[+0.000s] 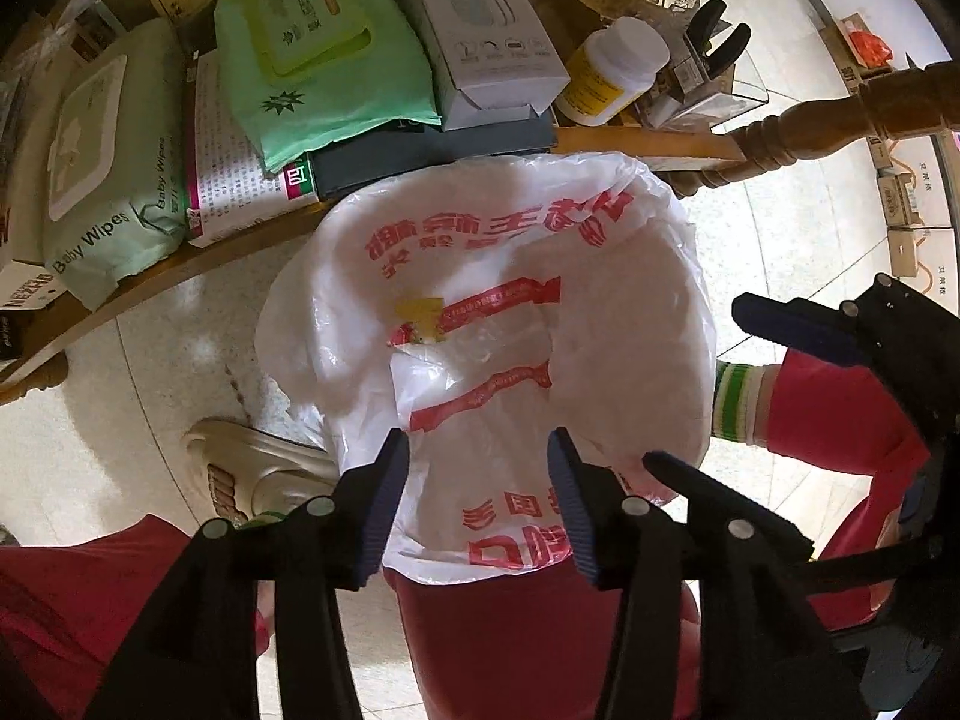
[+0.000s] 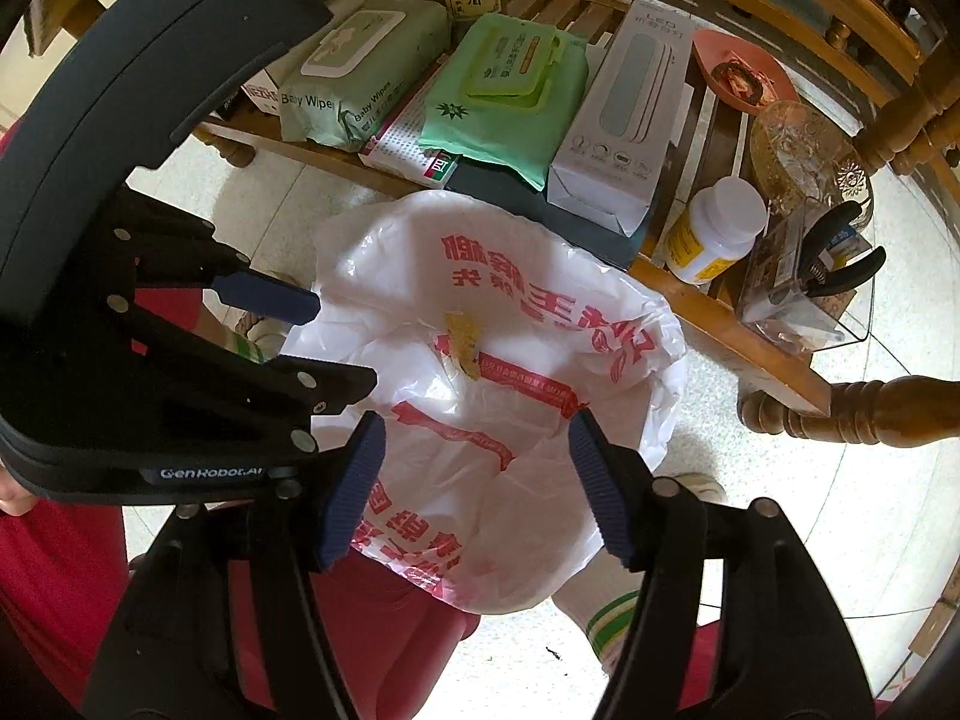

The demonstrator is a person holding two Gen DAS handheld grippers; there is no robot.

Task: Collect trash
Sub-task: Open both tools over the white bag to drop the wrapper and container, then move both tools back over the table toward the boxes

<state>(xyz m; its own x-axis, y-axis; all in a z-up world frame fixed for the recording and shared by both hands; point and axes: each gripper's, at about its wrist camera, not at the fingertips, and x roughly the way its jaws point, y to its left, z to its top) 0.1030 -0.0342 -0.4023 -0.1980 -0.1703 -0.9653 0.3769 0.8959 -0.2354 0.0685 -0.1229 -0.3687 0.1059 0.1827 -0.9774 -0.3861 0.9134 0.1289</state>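
Both tools stand released, jaws wide apart and grasping nothing. The left tool (image 1: 477, 504) sits at the lower centre of its frame, the right tool (image 2: 477, 486) likewise, each hovering just above the rim of the white plastic bag (image 1: 480, 324) lining a red bin (image 1: 498, 648) on the floor. A yellow scrap (image 2: 463, 339) lies inside, mid-frame. The risk, as I judge it: a descending finger could snag the loose liner and drag it off the rim, so trash misses. The table (image 1: 630, 144) shelf above is crowded.

Both wrist views down onto bag (image 1: 480, 312)
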